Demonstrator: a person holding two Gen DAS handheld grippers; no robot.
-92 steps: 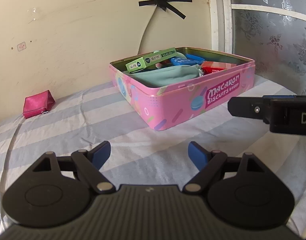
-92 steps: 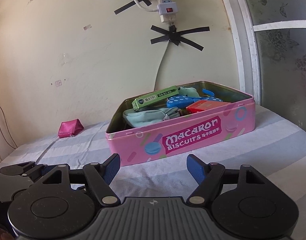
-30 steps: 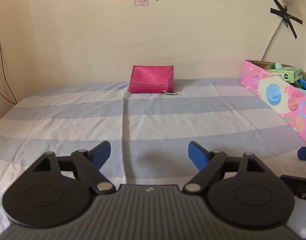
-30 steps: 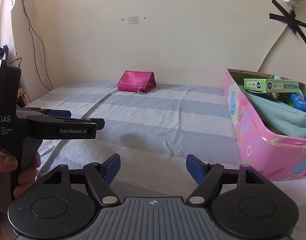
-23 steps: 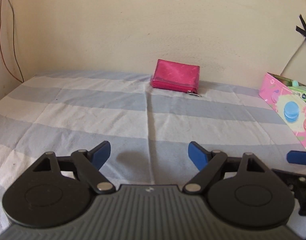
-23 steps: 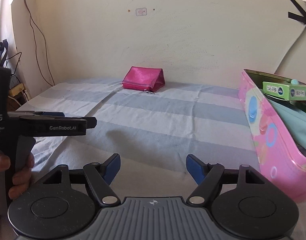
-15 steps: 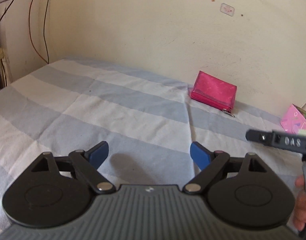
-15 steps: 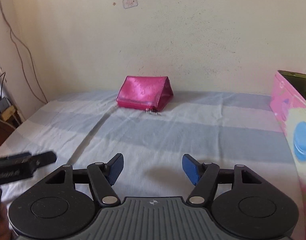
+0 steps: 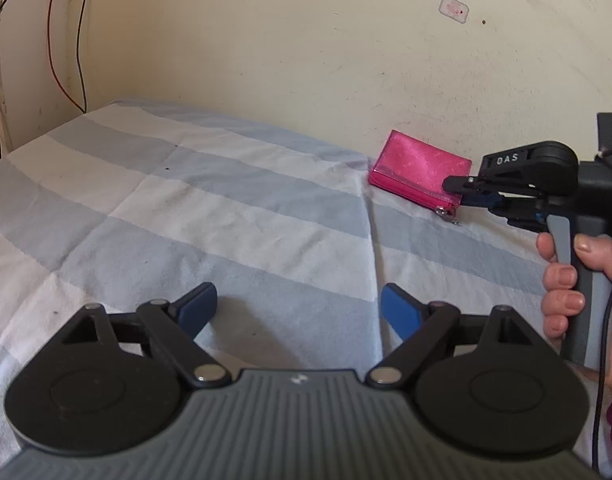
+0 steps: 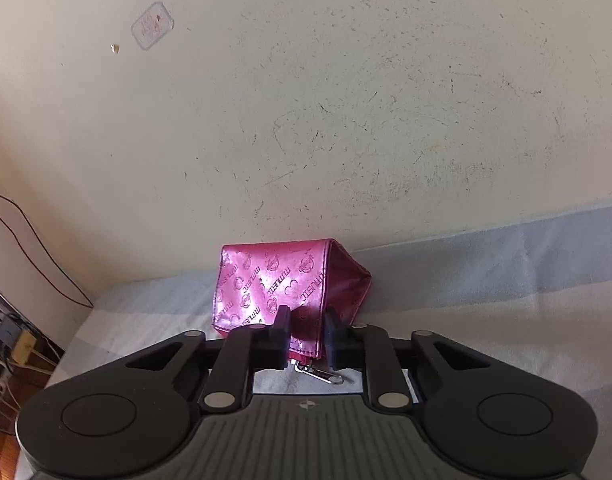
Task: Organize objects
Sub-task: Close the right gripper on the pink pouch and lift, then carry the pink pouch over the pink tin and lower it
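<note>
A shiny pink pouch (image 9: 418, 172) lies on the striped bedsheet against the wall. In the right wrist view the pink pouch (image 10: 265, 284) stands just ahead, and my right gripper (image 10: 308, 320) is shut on its near lower corner, above the metal zipper pull (image 10: 322, 374). The left wrist view shows that right gripper (image 9: 452, 188) from the side, its tips on the pouch's right end, held by a person's hand (image 9: 566, 276). My left gripper (image 9: 297, 304) hovers open over the sheet, well short of the pouch, with nothing between its fingers.
The cream wall (image 10: 346, 120) rises directly behind the pouch. Cables (image 9: 65, 40) hang down the wall at far left, and plugs and cords (image 10: 1, 344) sit beyond the bed's left edge. The blue and white sheet (image 9: 185, 208) stretches left of the pouch.
My right gripper moved forward to the pink pouch and shut on its near corner. The left gripper swung left, and the pink tin has left both views.
</note>
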